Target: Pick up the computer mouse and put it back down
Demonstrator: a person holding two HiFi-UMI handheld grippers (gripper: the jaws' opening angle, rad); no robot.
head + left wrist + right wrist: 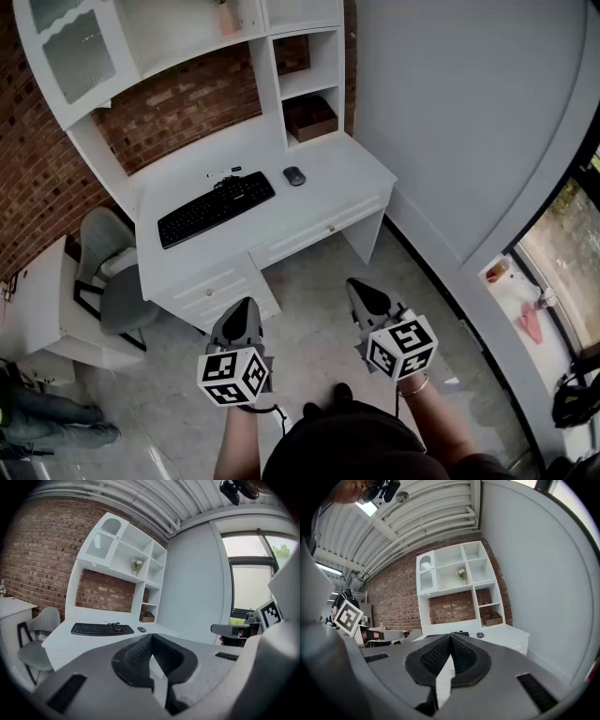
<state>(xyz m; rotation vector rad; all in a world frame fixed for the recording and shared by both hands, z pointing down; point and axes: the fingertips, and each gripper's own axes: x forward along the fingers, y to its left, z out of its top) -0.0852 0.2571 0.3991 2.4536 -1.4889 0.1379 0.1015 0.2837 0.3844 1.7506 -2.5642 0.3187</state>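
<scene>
Nearest, above the pale floor [314,281] and well short of the desk: left gripper [246,307], jaws pressed together tip to tip, empty; near it, right gripper [361,291], likewise closed on nothing, both aimed roughly level toward the desk; further on, a grey chair [112,272] at the desk's left end; on the white tabletop [337,183], a black keyboard [216,208] and, just to its right but apart from it, the dark computer mouse [294,175], untouched; behind, white shelves [309,80] holding a brown box [311,117]; farthest, a brick wall [178,108].
</scene>
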